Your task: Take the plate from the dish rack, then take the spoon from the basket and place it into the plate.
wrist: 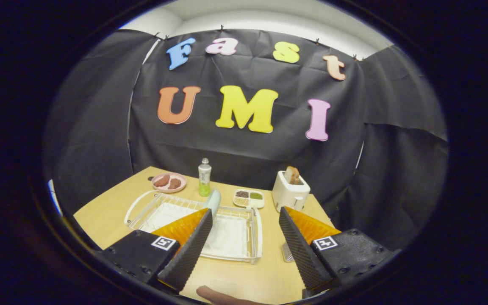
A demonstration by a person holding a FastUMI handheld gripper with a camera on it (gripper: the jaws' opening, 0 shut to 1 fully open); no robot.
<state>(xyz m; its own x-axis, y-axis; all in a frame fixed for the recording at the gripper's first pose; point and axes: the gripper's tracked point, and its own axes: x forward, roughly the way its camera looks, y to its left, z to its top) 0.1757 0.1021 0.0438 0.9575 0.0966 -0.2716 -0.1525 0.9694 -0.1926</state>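
Wooden table point(100, 220), plate point(214, 201) upright in rack point(244, 237), gripper point(244, 237) open above.

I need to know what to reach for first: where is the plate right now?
In the gripper view the plate stands on edge in the white dish rack, beside the left finger's tip, in front of the bottle; the gripper is open.

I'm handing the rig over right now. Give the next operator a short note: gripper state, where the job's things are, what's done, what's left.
Gripper: open, holding nothing, raised above the table's near edge.
Dish rack: white wire, just ahead of the fingers. A pale plate stands on edge in it, beyond the left fingertip.
Basket and spoon: I cannot pick them out; a small mesh item shows beside the right finger, unclear.
Beyond the rack: pink dish, bottle, sectioned tray, toaster.
Done: nothing yet.
Left: lift plate out, fetch spoon, put it in plate.
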